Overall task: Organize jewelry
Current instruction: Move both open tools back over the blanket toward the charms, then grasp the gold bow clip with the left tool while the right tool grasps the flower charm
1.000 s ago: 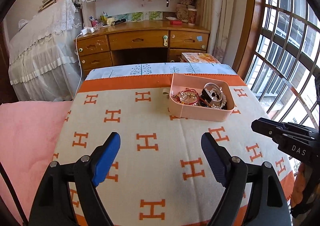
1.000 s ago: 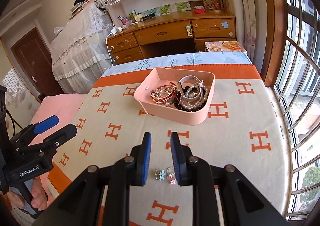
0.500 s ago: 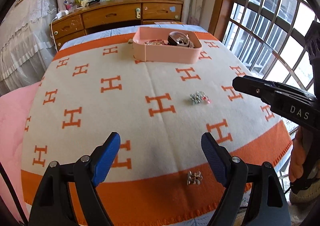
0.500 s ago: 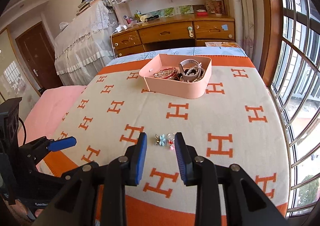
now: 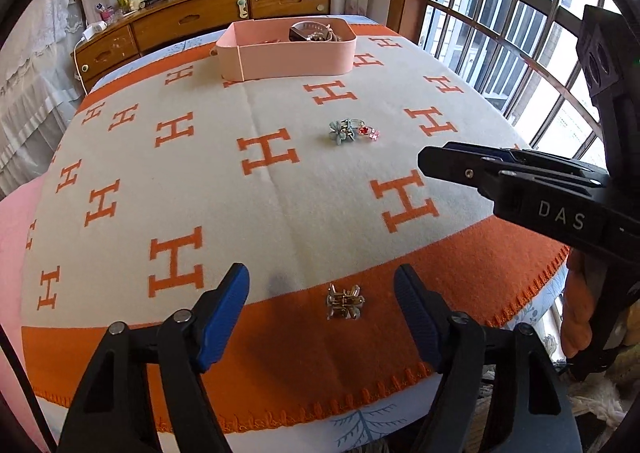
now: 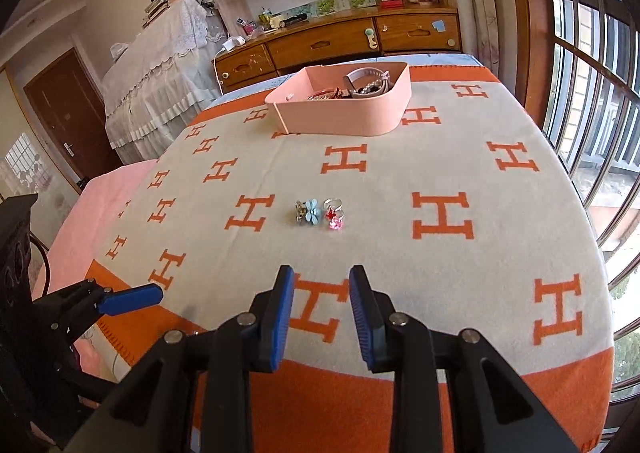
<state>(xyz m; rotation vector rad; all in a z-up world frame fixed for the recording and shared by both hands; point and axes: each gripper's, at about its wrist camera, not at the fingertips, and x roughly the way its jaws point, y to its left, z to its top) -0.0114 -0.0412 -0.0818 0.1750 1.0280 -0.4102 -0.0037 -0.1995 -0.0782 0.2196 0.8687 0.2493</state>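
While the left tool point(image 5: 321, 307) has just been closing, its jaws stand apart around a silver clip point(image 5: 343, 301) on the blanket point(image 5: 280, 189) — untouched; the right tool point(image 6: 322, 315) gapes empty, near the flower jewelry point(image 6: 318, 211) — pink box point(image 6: 344, 115) far.

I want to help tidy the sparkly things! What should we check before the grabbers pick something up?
1. Left tool open with nothing in it: ok; its jaws have just been closing a little, and the gold clip lies between them, untouched.
2. Right tool open and empty: ok, though its gap is narrow.
3. Blue flower piece and red and pink pieces lying free on the blanket: ok, ahead of the right tool, not reached yet.
4. Pink box upright with open top: ok.
5. Room left in the box: cannot tell; a watch and other jewelry already sit inside.
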